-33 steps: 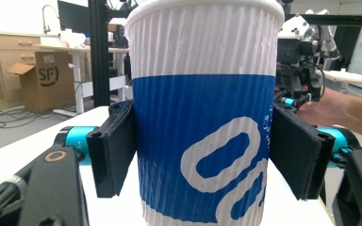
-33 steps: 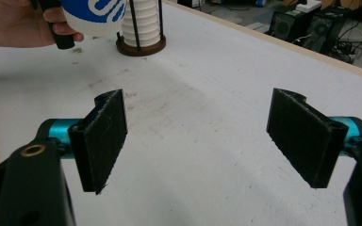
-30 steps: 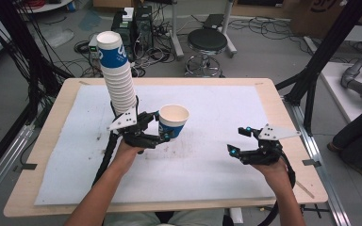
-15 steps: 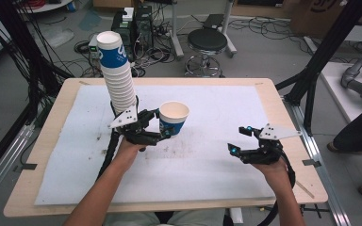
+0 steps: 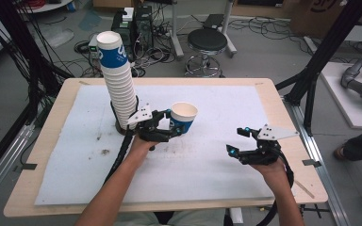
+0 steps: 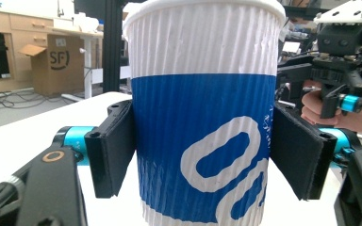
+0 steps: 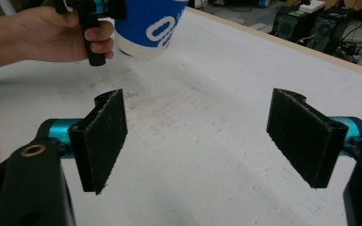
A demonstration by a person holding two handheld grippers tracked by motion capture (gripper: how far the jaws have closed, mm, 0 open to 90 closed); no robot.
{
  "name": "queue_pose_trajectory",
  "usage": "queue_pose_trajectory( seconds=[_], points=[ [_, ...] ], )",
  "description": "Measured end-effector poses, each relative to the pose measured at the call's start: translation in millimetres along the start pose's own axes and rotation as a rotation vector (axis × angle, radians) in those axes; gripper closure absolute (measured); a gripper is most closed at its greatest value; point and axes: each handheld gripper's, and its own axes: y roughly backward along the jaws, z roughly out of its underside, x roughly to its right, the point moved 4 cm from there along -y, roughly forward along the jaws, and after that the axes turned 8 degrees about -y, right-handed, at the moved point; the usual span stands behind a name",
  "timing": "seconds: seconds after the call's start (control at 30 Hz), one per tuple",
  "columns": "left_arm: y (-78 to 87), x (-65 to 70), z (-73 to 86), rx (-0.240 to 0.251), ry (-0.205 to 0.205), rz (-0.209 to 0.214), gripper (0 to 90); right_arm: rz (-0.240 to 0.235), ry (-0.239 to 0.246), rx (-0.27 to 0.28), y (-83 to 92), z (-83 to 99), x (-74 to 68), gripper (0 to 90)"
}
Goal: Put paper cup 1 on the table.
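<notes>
Left tool (image 5: pixel 173 127) lower, level, opening around upright paper cup (image 5: pixel 183 117).

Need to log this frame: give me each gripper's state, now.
Left gripper: closed on the paper cup, jaws just easing open.
Right gripper: open, nothing between the jaws.
</notes>
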Motion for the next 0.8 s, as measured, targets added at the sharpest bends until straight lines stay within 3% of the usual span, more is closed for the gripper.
queue_pose_trajectory(
  seconds=[0.27,0.37,0.63,0.8],
  points=[
    [-29.0,-8.7,19.0,-0.046,0.039,0.002,27.6,0.007,-0.008,0.007,4.3,1.6,2.2,21.4],
    [-36.7,-10.2,29.1,-0.101,0.035,-0.001,27.6,0.008,-0.018,0.008,6.3,2.5,2.5,21.3],
    [-46.1,-11.1,45.8,-0.295,-0.032,-0.036,27.6,0.008,-0.019,0.013,8.1,2.3,2.7,21.4],
    [-46.0,-4.8,45.9,-0.396,-0.095,-0.057,27.5,0.009,-0.009,0.012,7.2,1.9,2.6,21.4]
  ],
)
